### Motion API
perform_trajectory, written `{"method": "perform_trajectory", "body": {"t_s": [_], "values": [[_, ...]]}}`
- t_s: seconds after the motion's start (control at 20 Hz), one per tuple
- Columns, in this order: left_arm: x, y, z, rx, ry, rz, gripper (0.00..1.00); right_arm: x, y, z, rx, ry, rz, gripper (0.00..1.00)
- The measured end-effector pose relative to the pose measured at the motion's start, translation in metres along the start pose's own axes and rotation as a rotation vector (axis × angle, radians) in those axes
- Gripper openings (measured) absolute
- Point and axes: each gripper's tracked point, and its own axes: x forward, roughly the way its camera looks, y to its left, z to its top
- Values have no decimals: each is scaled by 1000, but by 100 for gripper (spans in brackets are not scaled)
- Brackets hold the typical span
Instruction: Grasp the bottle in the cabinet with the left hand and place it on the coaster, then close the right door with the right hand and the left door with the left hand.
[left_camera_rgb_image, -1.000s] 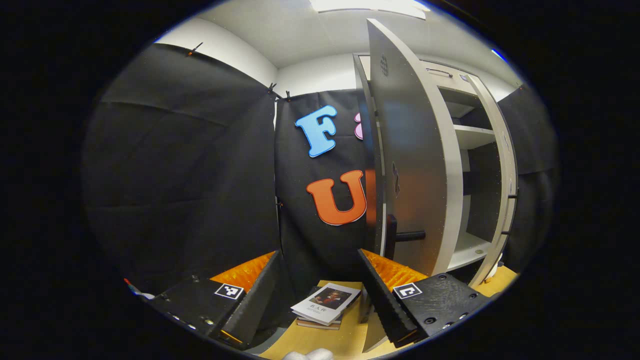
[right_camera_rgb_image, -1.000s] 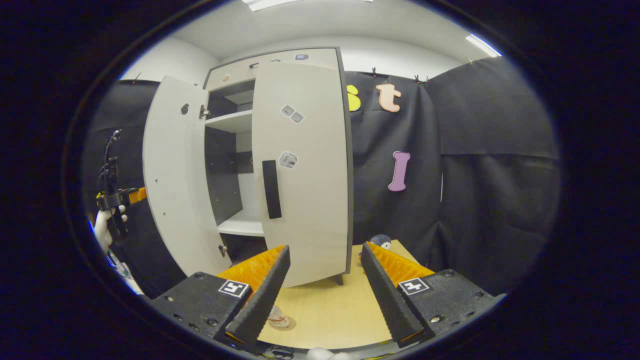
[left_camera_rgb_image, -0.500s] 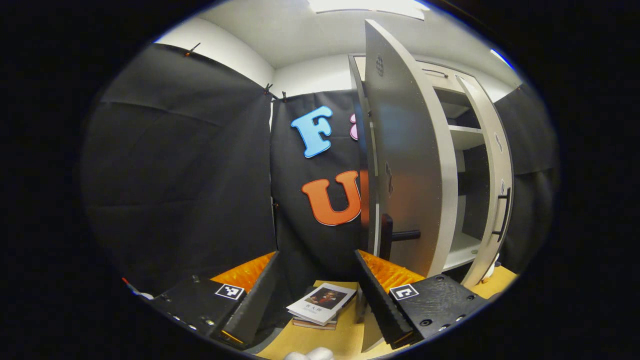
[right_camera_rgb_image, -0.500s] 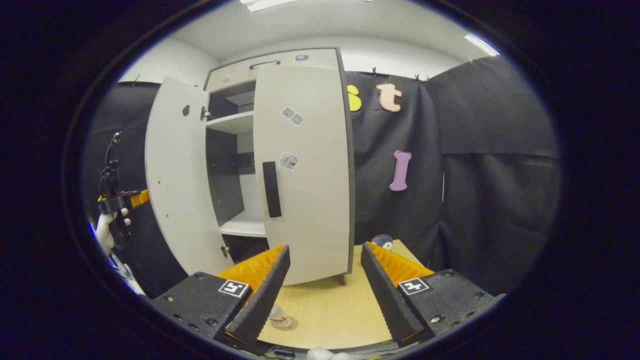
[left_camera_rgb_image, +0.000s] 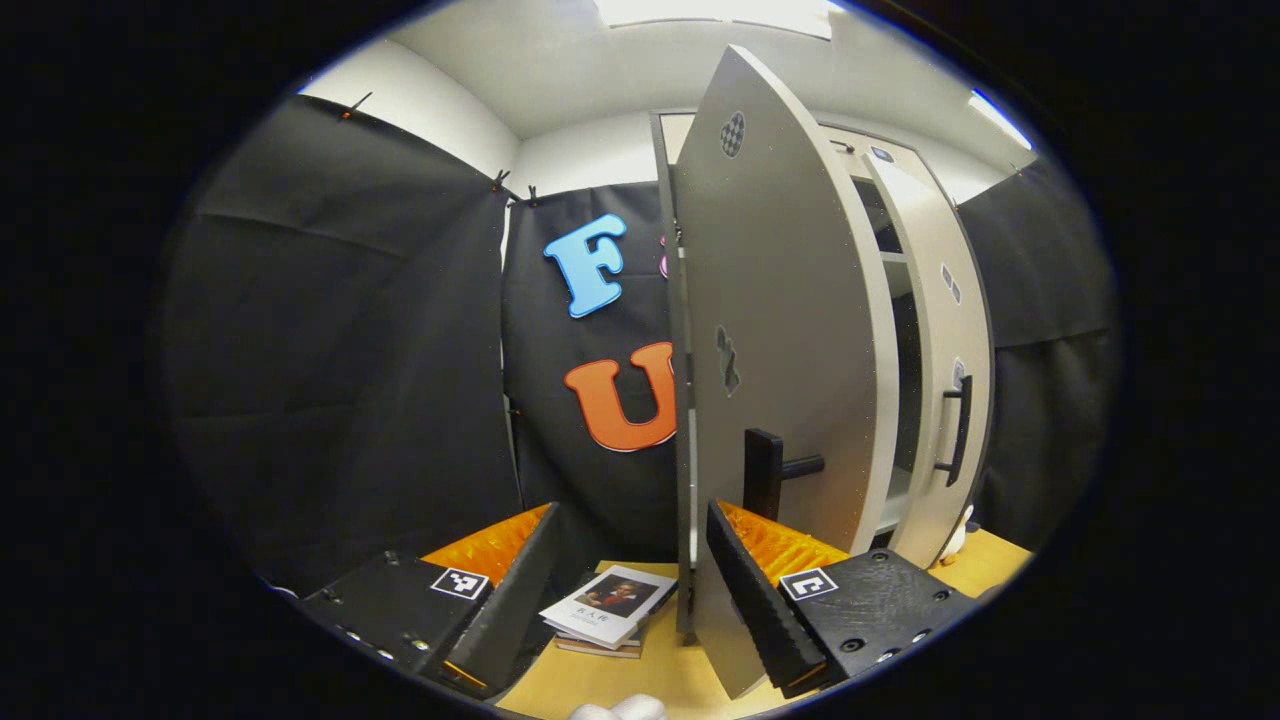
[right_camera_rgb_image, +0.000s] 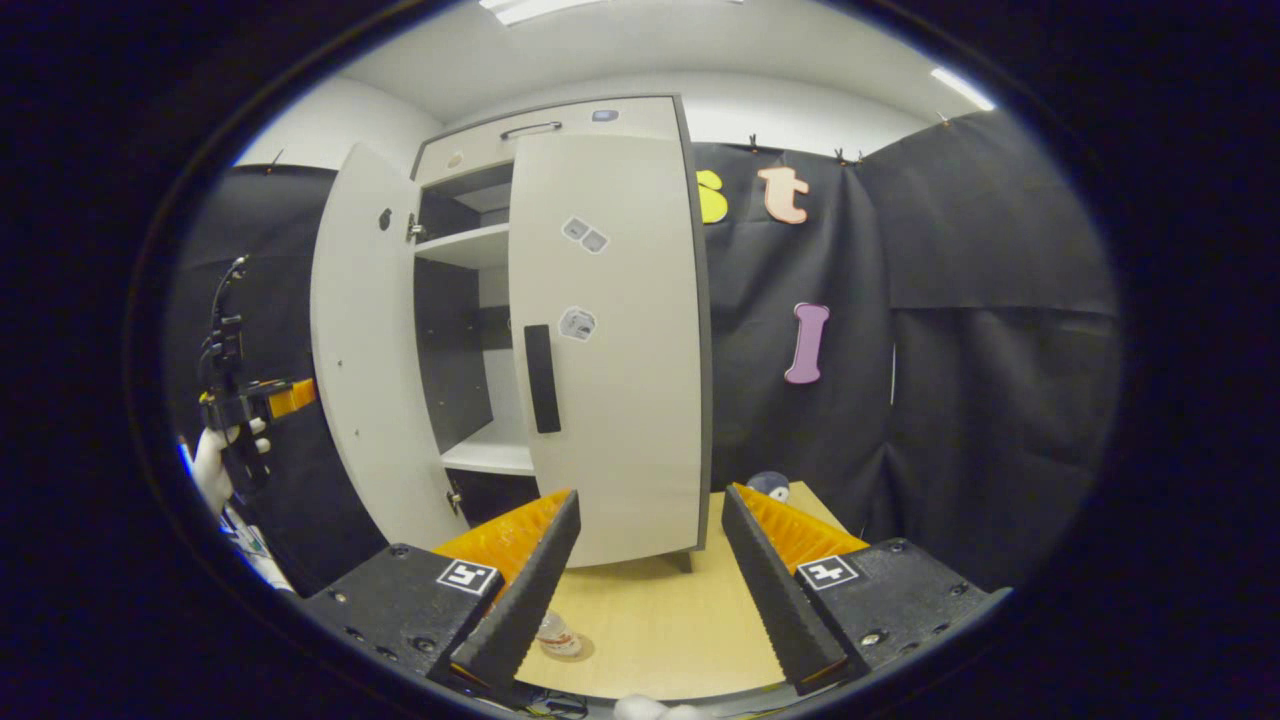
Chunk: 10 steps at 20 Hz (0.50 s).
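**Right door shut; left door half-swung, not yet closed**

Cabinet (right_camera_rgb_image: 590, 330): tall, pale grey, standing on the wooden table (right_camera_rgb_image: 660, 620). Shelves seen through the gap look bare.

Right door (right_camera_rgb_image: 620, 400): lies flush with the cabinet front, black handle facing out. Judged done.

Left door (left_camera_rgb_image: 770, 380): stands out from the cabinet at an angle, its outer face and black handle (left_camera_rgb_image: 765, 472) toward the left gripper view. This is the step in hand, by my reading.

Left gripper (left_camera_rgb_image: 630, 590): fingers spread wide, nothing between them. The finger nearer the door (left_camera_rgb_image: 760, 600) sits just in front of the door's lower face; contact cannot be confirmed.

Right gripper (right_camera_rgb_image: 645, 585): fingers equally wide apart, empty, hanging back from the cabinet above the table.

Bottle (right_camera_rgb_image: 555, 633): small, clear, upright on the round coaster (right_camera_rgb_image: 572, 648) near the table's front edge, partly hidden by a right-gripper finger.

Next: push the left door's outer face toward the cabinet until flush, keeping the finger clear of the handle.
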Motion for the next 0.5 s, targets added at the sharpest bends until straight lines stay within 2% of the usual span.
{"method": "perform_trajectory", "body": {"t_s": [0.2,0.25,0.3,0.5], "values": [[2,-27,0,6,3,-24,90,3,-7,8,2,-3,21,94],[3,-35,1,7,2,-29,95,4,-10,11,0,-6,24,94],[5,-44,1,4,4,-37,90,4,-12,15,-3,-12,29,94],[18,-82,3,-24,9,-72,90,9,-24,23,-11,-18,38,94]]}}
